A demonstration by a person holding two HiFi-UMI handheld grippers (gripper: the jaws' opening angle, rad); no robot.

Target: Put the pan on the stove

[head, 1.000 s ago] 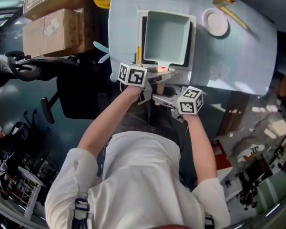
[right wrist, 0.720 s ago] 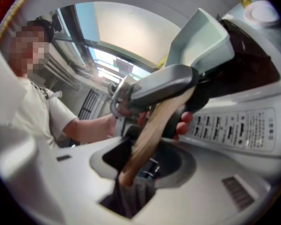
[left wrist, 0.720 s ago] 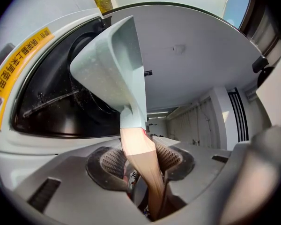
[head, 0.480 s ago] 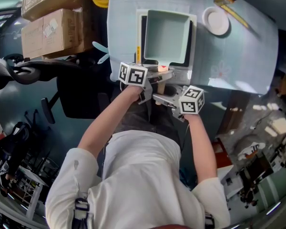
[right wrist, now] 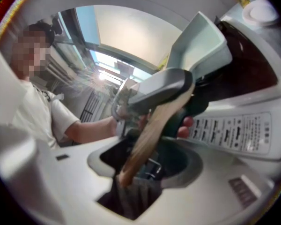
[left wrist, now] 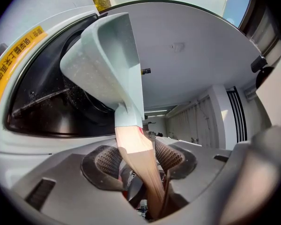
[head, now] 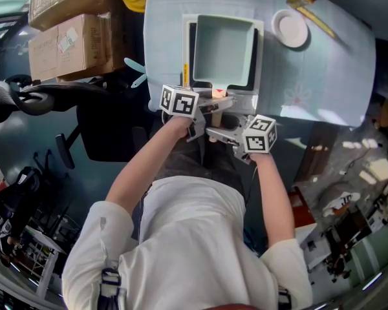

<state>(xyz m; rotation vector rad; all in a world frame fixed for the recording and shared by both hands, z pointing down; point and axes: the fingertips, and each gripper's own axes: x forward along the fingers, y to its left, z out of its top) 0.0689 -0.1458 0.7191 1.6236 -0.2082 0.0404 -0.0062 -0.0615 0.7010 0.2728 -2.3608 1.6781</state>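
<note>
Looks like the let-go step to me. Both claws are loosened: the left gripper and right gripper have just been opening, and each stands apart around the wooden handle without squeezing it. The pan already sits on the stove, handle pointing back at the person. Next I'd slide both grippers straight off without bumping it. The pan's empty, and so, I think, is the little white dish further back.
</note>
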